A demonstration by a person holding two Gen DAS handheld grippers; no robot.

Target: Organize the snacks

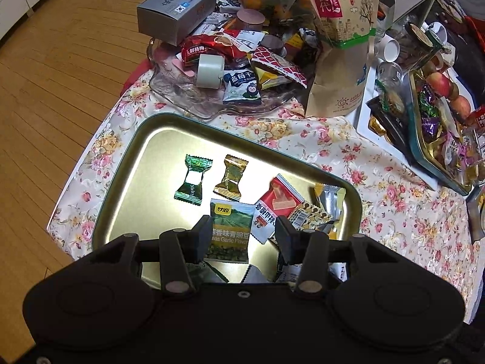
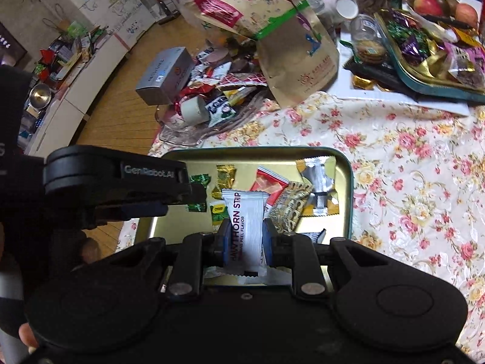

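Snacks sit in a gold tin tray (image 1: 127, 163) at the near edge of the floral-clothed surface (image 2: 394, 151); a glass dish (image 1: 169, 91) of more stands beyond it. The left gripper (image 1: 242, 230) hangs apart over a green pea packet (image 1: 230, 230). The right gripper (image 2: 244, 236) is clamped on a white hawthorn strip packet (image 2: 247, 212) above the tray.

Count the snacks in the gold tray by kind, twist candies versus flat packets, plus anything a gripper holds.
Twist candies: 2, green candy, gold candy
Flat packets in tray: 4, pea packet, wafer packet, patterned packet, silver-yellow packet
Held by right hand-held gripper: 1, hawthorn strip
Total: 7, excluding packets partly hidden at the near edge
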